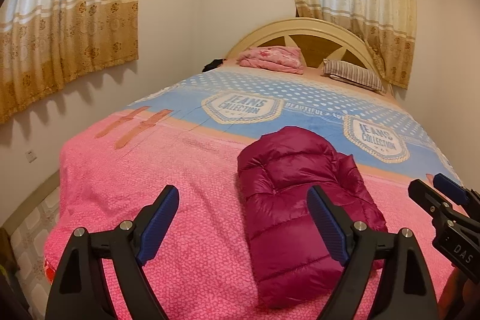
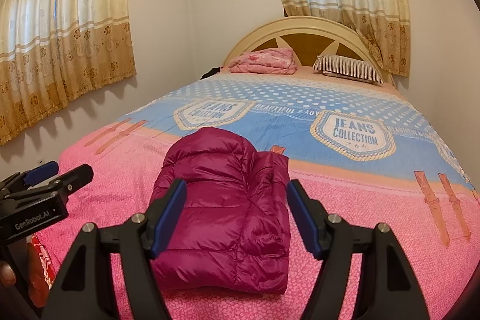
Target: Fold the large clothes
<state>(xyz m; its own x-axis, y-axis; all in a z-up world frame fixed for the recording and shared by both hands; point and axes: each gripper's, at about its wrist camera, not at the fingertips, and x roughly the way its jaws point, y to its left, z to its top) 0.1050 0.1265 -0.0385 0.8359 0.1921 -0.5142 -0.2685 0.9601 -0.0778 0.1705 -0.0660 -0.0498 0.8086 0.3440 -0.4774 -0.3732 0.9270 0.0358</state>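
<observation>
Dim, warm light (fisheye-bent edges).

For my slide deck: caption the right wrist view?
Folded magenta puffer jacket on the bed, framed by the open right hand-held gripper.

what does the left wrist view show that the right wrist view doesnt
Only the left wrist view shows the right gripper entering from the right edge, with DAS printed on its body.

Only the right wrist view shows the left gripper at the left edge, labelled GenRobot.AI, and a pair of printed straps on the bedspread's right side.

Both show the folded magenta puffer jacket on the pink bedspread, with both grippers open and holding nothing.
</observation>
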